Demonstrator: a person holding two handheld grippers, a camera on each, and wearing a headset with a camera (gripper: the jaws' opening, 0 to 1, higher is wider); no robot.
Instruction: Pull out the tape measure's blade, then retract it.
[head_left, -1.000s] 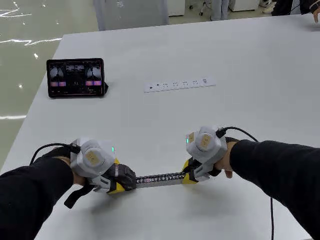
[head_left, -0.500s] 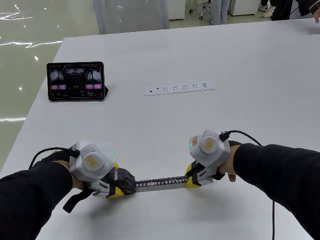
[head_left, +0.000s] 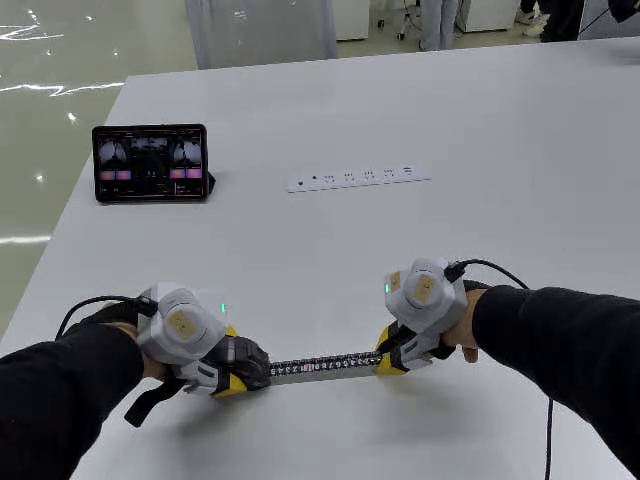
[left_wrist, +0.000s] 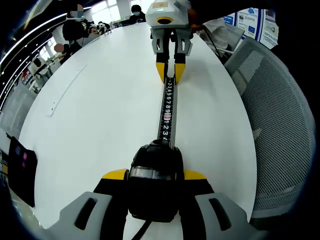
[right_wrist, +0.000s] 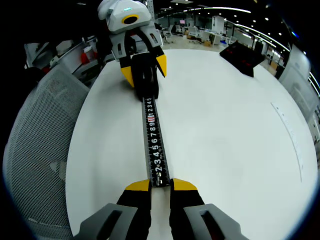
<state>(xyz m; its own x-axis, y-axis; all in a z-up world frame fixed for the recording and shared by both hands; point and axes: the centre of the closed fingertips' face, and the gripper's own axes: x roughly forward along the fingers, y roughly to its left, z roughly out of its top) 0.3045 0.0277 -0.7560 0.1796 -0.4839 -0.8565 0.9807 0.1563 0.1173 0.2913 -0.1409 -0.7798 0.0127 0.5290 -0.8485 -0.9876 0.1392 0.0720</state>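
The black tape measure case (head_left: 246, 361) sits low on the white table, and my left gripper (head_left: 236, 368) is shut on it. In the left gripper view the case (left_wrist: 156, 175) fills the space between the yellow jaw tips of the left gripper (left_wrist: 156, 176). The blade (head_left: 326, 365) runs flat along the table to my right gripper (head_left: 390, 360), which is shut on its end. In the right gripper view the numbered blade (right_wrist: 152, 145) leads from the right gripper (right_wrist: 160, 186) back to the case (right_wrist: 146, 80) in the left gripper (right_wrist: 142, 67).
A tablet (head_left: 150, 162) with a lit screen stands at the back left. A white power strip (head_left: 357, 177) lies mid-table. A grey mesh chair (left_wrist: 280, 115) stands by the near table edge (head_left: 590, 440). A cable (head_left: 500, 270) trails from the right gripper.
The right gripper has moved a little to the right with the blade's end, so more blade shows. The left gripper and case have stayed put.
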